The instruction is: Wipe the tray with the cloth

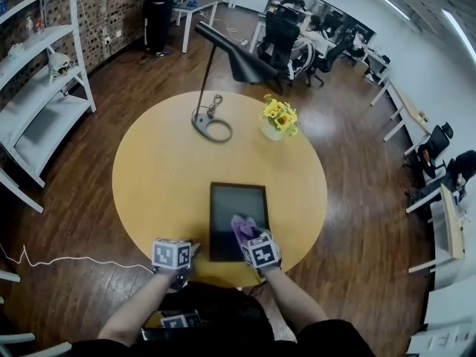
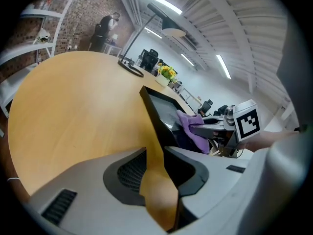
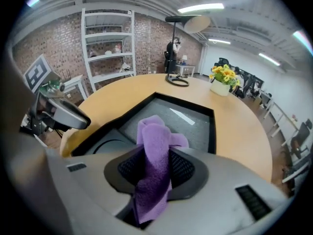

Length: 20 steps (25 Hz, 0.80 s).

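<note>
no legible word, number, brand or label was found on any surface in the three views. the only sign-like marks were black-and-white square code patterns, printed on the left marker cube point(image 1: 172, 253) and the right marker cube point(image 1: 260, 251). these carried no readable characters.

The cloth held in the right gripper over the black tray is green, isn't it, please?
Not quite: the cloth is purple, not green, as the right gripper view shows. The right gripper does hold it over the black tray.
</note>
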### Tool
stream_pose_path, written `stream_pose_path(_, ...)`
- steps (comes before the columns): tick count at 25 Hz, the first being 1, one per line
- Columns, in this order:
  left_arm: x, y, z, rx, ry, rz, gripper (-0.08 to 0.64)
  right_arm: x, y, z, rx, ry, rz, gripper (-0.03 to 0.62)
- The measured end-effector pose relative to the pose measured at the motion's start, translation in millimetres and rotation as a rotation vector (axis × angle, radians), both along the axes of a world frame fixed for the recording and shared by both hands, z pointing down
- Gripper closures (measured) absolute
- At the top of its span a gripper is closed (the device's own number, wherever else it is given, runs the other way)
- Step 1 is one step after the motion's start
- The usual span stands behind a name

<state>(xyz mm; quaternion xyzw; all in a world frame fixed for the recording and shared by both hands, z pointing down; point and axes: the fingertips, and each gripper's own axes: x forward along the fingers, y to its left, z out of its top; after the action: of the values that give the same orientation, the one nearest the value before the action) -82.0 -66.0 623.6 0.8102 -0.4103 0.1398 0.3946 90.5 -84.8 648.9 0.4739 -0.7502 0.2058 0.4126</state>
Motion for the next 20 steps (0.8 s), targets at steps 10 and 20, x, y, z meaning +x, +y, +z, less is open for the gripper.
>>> stream_pose_path(10,9,8,4,-0.016,0.001,0.0,0.453,49,7,-5,0.045,0.072,0.111,0.474)
stream_pose_path(20,-14,6,-4,-0.006,0.071,-0.105,0.453,-75,26,-59,0.049,-0.41,0.001,0.474)
